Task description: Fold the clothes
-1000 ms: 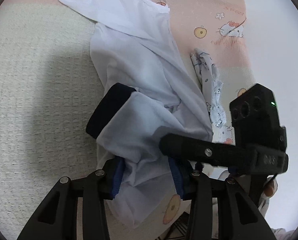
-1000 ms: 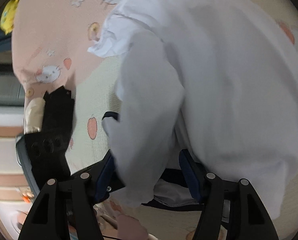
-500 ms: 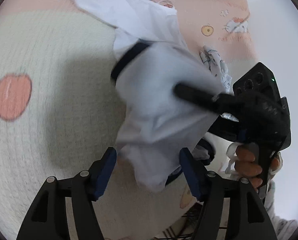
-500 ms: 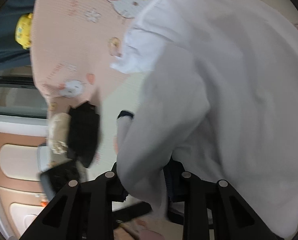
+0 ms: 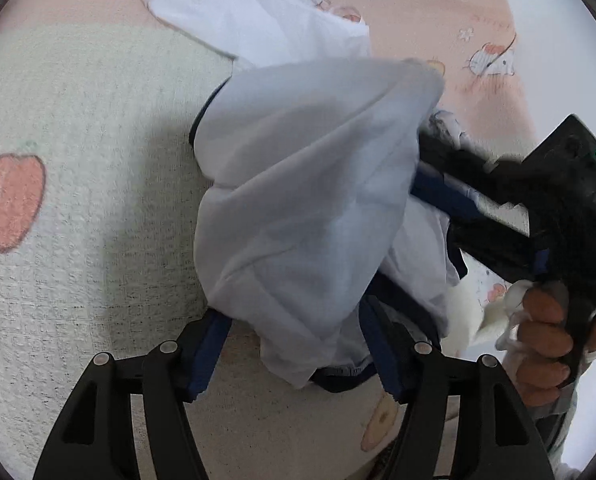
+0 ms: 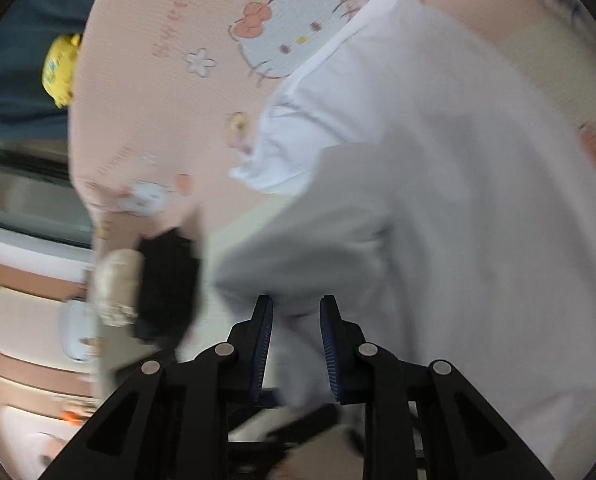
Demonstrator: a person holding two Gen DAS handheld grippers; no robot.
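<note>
Shirt (image 5: 306,200) bunched on mat (image 5: 78,240) | left hand-held gripper (image 5: 294,356) spread | right hand-held gripper (image 6: 296,344) pinching shirt

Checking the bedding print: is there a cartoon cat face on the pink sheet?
Yes, a white cat face with a red bow is printed on the pink sheet.

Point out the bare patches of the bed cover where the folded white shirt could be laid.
The widest free patch is the cream cover, between the peach print and the white shirt. The pink band beyond the shirt is also bare, but narrower. It is crowded on the other side, where the right gripper, the small printed garment and the hand sit close together.
</note>
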